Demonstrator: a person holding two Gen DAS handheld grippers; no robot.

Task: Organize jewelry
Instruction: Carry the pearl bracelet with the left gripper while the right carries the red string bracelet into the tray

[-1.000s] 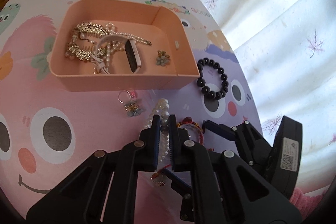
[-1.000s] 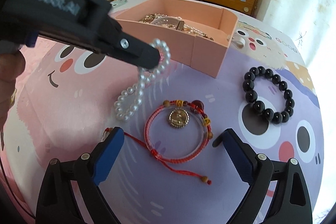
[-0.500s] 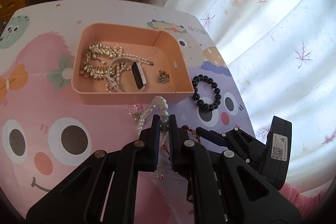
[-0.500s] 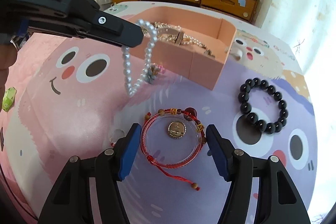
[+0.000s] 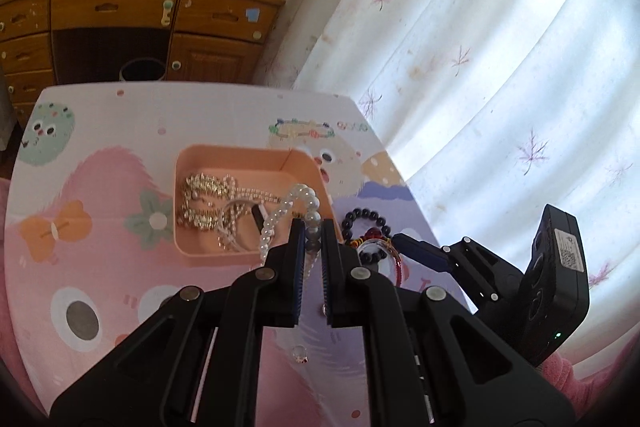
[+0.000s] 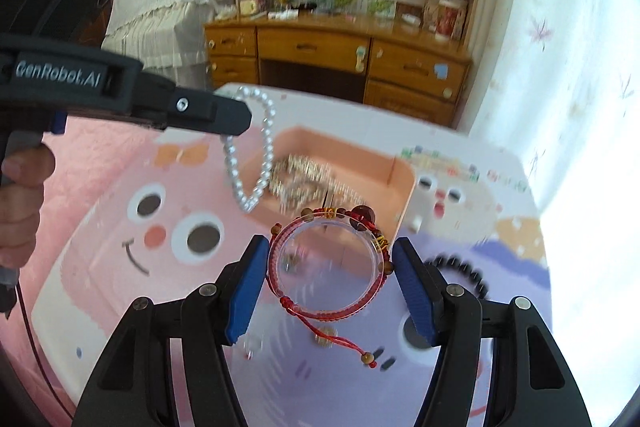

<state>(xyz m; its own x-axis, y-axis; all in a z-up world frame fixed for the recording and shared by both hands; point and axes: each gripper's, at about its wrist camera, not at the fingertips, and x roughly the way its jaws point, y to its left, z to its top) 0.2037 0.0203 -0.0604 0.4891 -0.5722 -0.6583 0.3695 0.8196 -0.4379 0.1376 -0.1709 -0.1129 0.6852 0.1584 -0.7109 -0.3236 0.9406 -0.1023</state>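
My left gripper (image 5: pixel 311 239) is shut on a white pearl bracelet (image 5: pixel 298 195), which hangs in the air near the pink tray (image 5: pixel 240 159); the bracelet (image 6: pixel 250 163) also shows dangling in the right wrist view. My right gripper (image 6: pixel 328 267) is shut on a red cord bracelet around a clear ring (image 6: pixel 326 269), lifted off the mat. The pink tray (image 6: pixel 396 167) holds silver chains (image 5: pixel 202 197) and a watch. A black bead bracelet (image 5: pixel 362 217) lies on the mat right of the tray.
A cartoon-printed mat (image 5: pixel 100 187) covers the table. A wooden dresser (image 5: pixel 120 27) stands behind it and white curtains (image 5: pixel 480 67) hang to the right. A small charm (image 5: pixel 299 351) lies on the mat near me.
Both grippers have risen. The left lifted the pearl bracelet higher toward the tray. The right closed on the red cord bracelet and lifted it off the mat.
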